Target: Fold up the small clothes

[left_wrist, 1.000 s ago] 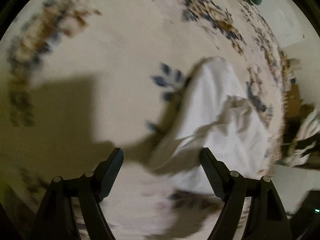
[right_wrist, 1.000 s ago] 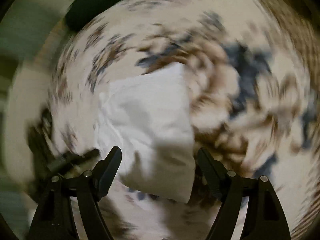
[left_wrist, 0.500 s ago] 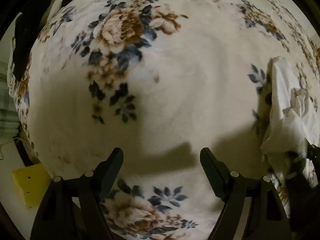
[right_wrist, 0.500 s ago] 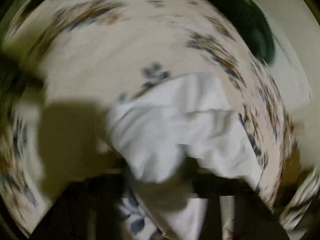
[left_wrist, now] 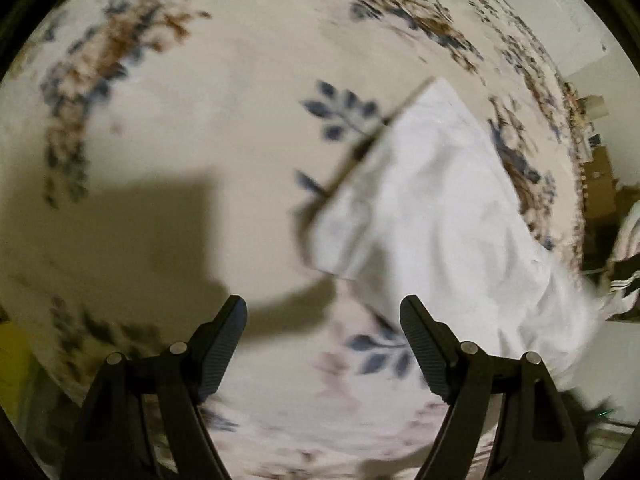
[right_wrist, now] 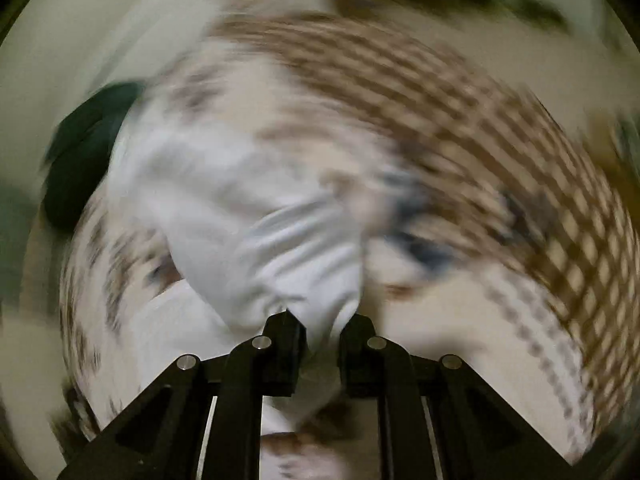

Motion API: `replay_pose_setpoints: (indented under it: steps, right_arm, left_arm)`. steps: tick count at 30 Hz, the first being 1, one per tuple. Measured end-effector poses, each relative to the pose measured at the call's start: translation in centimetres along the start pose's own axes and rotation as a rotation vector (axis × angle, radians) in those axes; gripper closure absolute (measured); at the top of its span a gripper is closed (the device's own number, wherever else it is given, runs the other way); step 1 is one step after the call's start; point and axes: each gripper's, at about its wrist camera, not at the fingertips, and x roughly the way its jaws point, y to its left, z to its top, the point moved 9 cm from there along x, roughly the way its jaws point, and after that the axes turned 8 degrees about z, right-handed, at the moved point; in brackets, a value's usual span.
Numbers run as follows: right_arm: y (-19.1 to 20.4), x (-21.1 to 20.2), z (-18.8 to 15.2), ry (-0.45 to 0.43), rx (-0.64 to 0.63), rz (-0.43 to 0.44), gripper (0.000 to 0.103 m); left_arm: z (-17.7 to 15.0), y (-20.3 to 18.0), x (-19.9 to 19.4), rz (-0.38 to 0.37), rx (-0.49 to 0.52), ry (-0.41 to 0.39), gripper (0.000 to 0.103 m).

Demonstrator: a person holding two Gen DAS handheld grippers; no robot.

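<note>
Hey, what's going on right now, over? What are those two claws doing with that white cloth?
Right gripper shut on white cloth. Left gripper open, empty, over floral blanket. Nothing blocking; right view blurred.

Your left gripper [left_wrist: 323, 344] is matte black. Ribbed pads [left_wrist: 421, 350] line its fingers. Silver screws sit behind the right gripper's [right_wrist: 323, 334] fingertips too.

A home bedroom: floral bedspread [left_wrist: 240, 128] with piled laundry [left_wrist: 628, 264] beside it.

One white cloth [left_wrist: 448, 216], one flowery blanket [left_wrist: 200, 128], one dark green thing [right_wrist: 84, 152], one yellow thing [left_wrist: 12, 356], and two claws: left claw [left_wrist: 323, 340], right claw [right_wrist: 322, 330]
</note>
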Motion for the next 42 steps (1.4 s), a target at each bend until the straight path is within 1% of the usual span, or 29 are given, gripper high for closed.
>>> replay_pose_setpoints:
  steps: [1,2,3,4,5,7,8,12,14,15,17,18,19,21,22,23,26,27,28,29,30,31,32,34,35,36,37,38,42]
  right_arm:
    - [-1.4,0.2,0.1,0.019,0.061,0.014,0.077]
    - [-2.6,0.4,0.1,0.035,0.116,0.037,0.067]
    - [-3.3,0.3,0.1,0.042,0.155,0.08,0.061]
    - [-3.2,0.2,0.1,0.046,0.175,0.148,0.052]
    - [-3.0,0.2,0.0,0.052,0.178,0.177,0.046]
    - [-2.2,0.8,-0.3,0.085,0.188,0.254,0.037]
    - [-2.2,1.5,-0.7,0.103,0.194,0.269,0.033]
    - [-2.2,4.9,-0.5,0.146,0.241,0.308,0.033]
    - [-1.9,6.2,0.0,0.131,0.263,0.332,0.033]
    - [-1.6,6.3,0.5,0.104,0.266,0.352,0.034]
    - [-1.0,6.6,1.2,0.078,0.272,0.379,0.038]
    - [-0.7,6.9,1.5,0.071,0.278,0.393,0.041]
    - [-0.4,7.3,1.8,0.069,0.284,0.398,0.047]
    - [-0.3,7.8,2.2,0.063,0.292,0.375,0.071]
    - [-0.2,7.9,2.4,0.062,0.296,0.374,0.087]
    - [-0.2,7.9,2.7,0.057,0.301,0.375,0.092]
    - [-0.1,6.4,3.3,0.045,0.276,0.391,0.095]
    - [-0.1,6.2,3.3,0.049,0.255,0.383,0.095]
    - [-0.3,6.3,3.0,0.065,0.251,0.391,0.095]
    - [-0.4,6.6,2.9,0.087,0.261,0.402,0.093]
    - [-1.4,6.7,2.5,0.108,0.283,0.407,0.093]
    - [-1.6,7.2,2.5,0.123,0.295,0.406,0.08]
    - [-1.7,8.2,2.5,0.143,0.311,0.422,0.06]
    - [-1.7,8.9,2.6,0.143,0.326,0.462,0.057]
    - [-1.6,9.2,2.6,0.138,0.333,0.471,0.057]
    - [-1.2,9.3,2.8,0.118,0.327,0.472,0.059]
    - [-0.8,9.3,2.8,0.109,0.314,0.464,0.078]
    - [0.1,9.1,2.9,0.111,0.292,0.443,0.091]
    - [3.1,7.1,3.5,0.1,0.25,0.409,0.094]
  left_arm:
    - [-0.2,-0.5,0.3,-0.018,-0.011,0.01,0.025]
    - [-0.3,-1.1,0.6,-0.048,-0.029,0.025,0.025]
    - [-0.3,-1.5,0.7,-0.072,-0.048,0.036,0.025]
    - [-0.5,-1.8,1.0,-0.093,-0.074,0.052,0.025]
    - [-0.6,-2.2,1.7,-0.129,-0.112,0.079,0.025]
    - [-0.7,-2.7,2.9,-0.176,-0.182,0.114,0.025]
    - [-0.5,-2.7,3.6,-0.193,-0.218,0.128,0.025]
    - [0.6,-2.1,6.1,-0.217,-0.352,0.139,0.025]
    - [0.9,-2.0,5.8,-0.226,-0.381,0.124,0.025]
    - [1.2,-2.1,5.4,-0.24,-0.393,0.098,0.025]
    - [2.0,-2.7,4.3,-0.266,-0.392,0.025,0.044]
    - [2.4,-3.2,4.0,-0.271,-0.37,0.0,0.07]
    - [2.6,-3.4,3.9,-0.27,-0.354,-0.012,0.082]
    - [3.1,-3.6,3.1,-0.275,-0.336,-0.055,0.088]
    - [3.2,-3.5,2.4,-0.278,-0.324,-0.077,0.089]
    - [3.0,-3.5,1.7,-0.282,-0.302,-0.098,0.09]
    - [2.2,-2.5,1.5,-0.292,-0.289,-0.102,0.089]
    - [1.9,-2.3,2.1,-0.307,-0.306,-0.082,0.088]
    - [1.9,-2.1,2.9,-0.32,-0.329,-0.06,0.083]
    - [2.1,-1.9,3.9,-0.33,-0.357,-0.036,0.078]
    - [2.3,-1.8,4.7,-0.346,-0.387,-0.013,0.067]
    - [2.5,-2.1,5.2,-0.369,-0.404,-0.007,0.063]
    - [2.9,-2.2,5.6,-0.389,-0.415,-0.008,0.062]
    - [3.4,-2.5,5.8,-0.399,-0.418,-0.034,0.063]
    - [3.6,-2.6,5.5,-0.4,-0.421,-0.057,0.067]
    - [3.7,-3.1,5.0,-0.399,-0.409,-0.078,0.083]
    - [3.9,-3.3,4.4,-0.393,-0.396,-0.095,0.087]
    - [4.1,-3.7,3.3,-0.384,-0.378,-0.124,0.088]
    - [5.4,-5.7,-0.6,-0.382,-0.35,-0.16,0.089]
